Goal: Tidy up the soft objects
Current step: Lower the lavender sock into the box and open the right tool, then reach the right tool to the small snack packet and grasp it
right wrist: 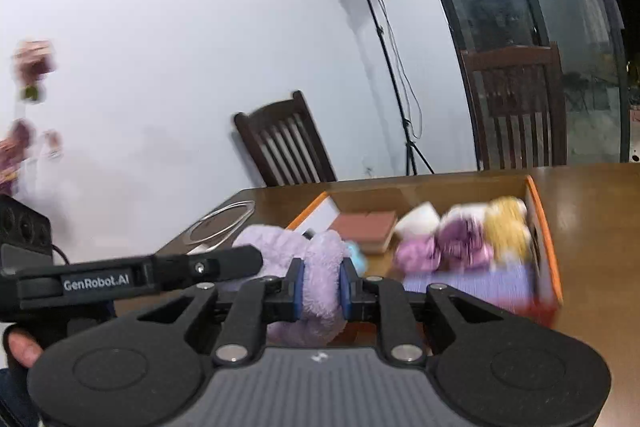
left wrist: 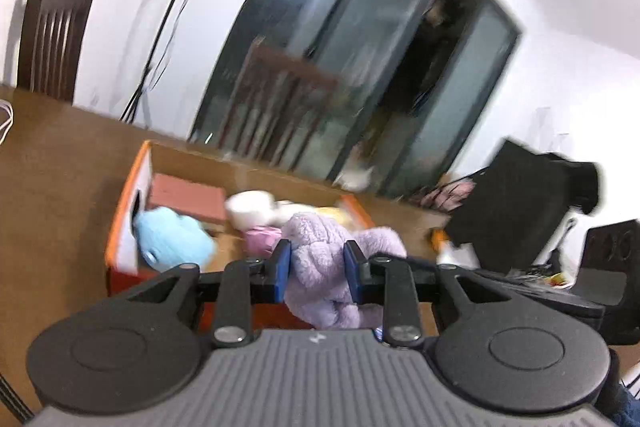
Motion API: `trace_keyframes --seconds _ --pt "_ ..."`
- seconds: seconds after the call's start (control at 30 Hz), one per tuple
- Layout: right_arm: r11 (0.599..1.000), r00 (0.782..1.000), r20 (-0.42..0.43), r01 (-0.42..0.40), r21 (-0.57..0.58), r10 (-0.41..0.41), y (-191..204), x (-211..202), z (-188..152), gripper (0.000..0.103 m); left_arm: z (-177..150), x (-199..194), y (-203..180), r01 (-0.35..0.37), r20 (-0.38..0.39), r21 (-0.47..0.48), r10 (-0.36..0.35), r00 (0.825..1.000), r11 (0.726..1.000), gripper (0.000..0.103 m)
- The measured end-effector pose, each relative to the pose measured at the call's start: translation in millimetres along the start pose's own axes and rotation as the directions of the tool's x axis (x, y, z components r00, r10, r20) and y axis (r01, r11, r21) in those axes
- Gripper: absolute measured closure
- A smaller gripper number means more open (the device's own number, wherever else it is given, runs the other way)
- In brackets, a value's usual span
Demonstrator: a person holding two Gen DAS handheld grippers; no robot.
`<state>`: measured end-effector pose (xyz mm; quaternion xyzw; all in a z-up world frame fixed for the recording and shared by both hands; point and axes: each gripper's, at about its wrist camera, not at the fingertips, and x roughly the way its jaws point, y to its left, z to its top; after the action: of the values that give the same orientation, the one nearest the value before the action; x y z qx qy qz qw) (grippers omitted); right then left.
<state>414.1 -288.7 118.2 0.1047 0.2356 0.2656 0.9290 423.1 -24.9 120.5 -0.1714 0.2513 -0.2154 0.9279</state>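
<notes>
A fluffy lilac soft cloth (left wrist: 320, 267) hangs between both grippers above the near edge of an orange-rimmed cardboard box (left wrist: 132, 195). My left gripper (left wrist: 316, 271) is shut on one end of it. My right gripper (right wrist: 320, 283) is shut on the other end of the lilac cloth (right wrist: 320, 267). The box (right wrist: 540, 227) holds a light blue plush (left wrist: 172, 239), a white soft item (left wrist: 252, 207), pink (right wrist: 416, 255), purple (right wrist: 464, 235) and yellow (right wrist: 508, 223) soft items and a reddish-brown book (right wrist: 364, 227). The left gripper's body (right wrist: 160, 275) shows at the left of the right wrist view.
The box stands on a brown wooden table (right wrist: 592, 211). A round metal ring (right wrist: 220, 223) lies on the table's far left. Dark wooden chairs (right wrist: 284, 147) stand behind the table by the white wall and glass door. A light stand (right wrist: 384, 47) is at the wall.
</notes>
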Motion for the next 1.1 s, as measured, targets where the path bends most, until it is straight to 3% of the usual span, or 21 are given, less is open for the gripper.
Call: trace_keyframes --seconds 0.13,0.27,0.33,0.37,0.43,0.53,0.67,0.8,0.9,0.97,1.1 --pt "0.998 0.99 -0.132 0.055 -0.015 -0.056 -17 78 22 0.085 20 66 27 -0.114 -0.127 0.01 0.114 0.985 0.993 0.074" --pt "0.993 0.963 -0.248 0.099 -0.056 -0.11 -23 125 11 0.085 6 99 35 -0.214 -0.222 0.149 0.244 0.944 0.965 0.074" --pt "0.986 0.941 -0.307 0.105 -0.127 -0.14 -16 138 0 0.08 -3 98 32 -0.184 -0.234 0.197 0.228 0.945 0.963 0.076" --pt "0.983 0.931 -0.334 0.1 -0.156 -0.148 -13 141 -4 0.08 -8 97 33 -0.177 -0.24 0.205 0.224 0.944 0.963 0.071" --pt "0.98 0.931 -0.328 0.107 -0.168 -0.158 -14 140 -5 0.078 -8 92 37 -0.19 -0.221 0.194 0.231 0.948 0.962 0.057" --pt "0.987 0.94 -0.316 0.093 -0.129 -0.129 -19 131 -1 0.068 2 86 38 -0.176 -0.21 0.172 0.21 0.955 0.969 0.053" --pt "0.982 0.956 -0.257 0.102 -0.156 -0.14 -12 104 12 0.058 16 56 22 -0.188 -0.145 0.215 0.222 0.964 0.958 0.048" --pt "0.973 0.978 -0.151 0.116 -0.197 -0.147 3 58 39 0.053 34 9 -5 -0.181 -0.051 0.255 0.2 0.978 0.95 0.042" --pt "0.968 0.986 -0.07 0.131 -0.215 -0.15 9 12 57 0.045 39 -34 -30 -0.196 0.036 0.284 0.193 0.98 0.939 0.031" --pt "0.967 0.989 -0.021 0.136 -0.216 -0.143 14 -18 62 0.039 34 -58 -44 -0.191 0.072 0.289 0.178 0.981 0.938 0.027" --pt "0.967 0.992 0.014 0.122 -0.225 -0.122 21 -62 51 0.036 14 -98 -70 -0.175 0.122 0.327 0.143 0.982 0.929 0.02"
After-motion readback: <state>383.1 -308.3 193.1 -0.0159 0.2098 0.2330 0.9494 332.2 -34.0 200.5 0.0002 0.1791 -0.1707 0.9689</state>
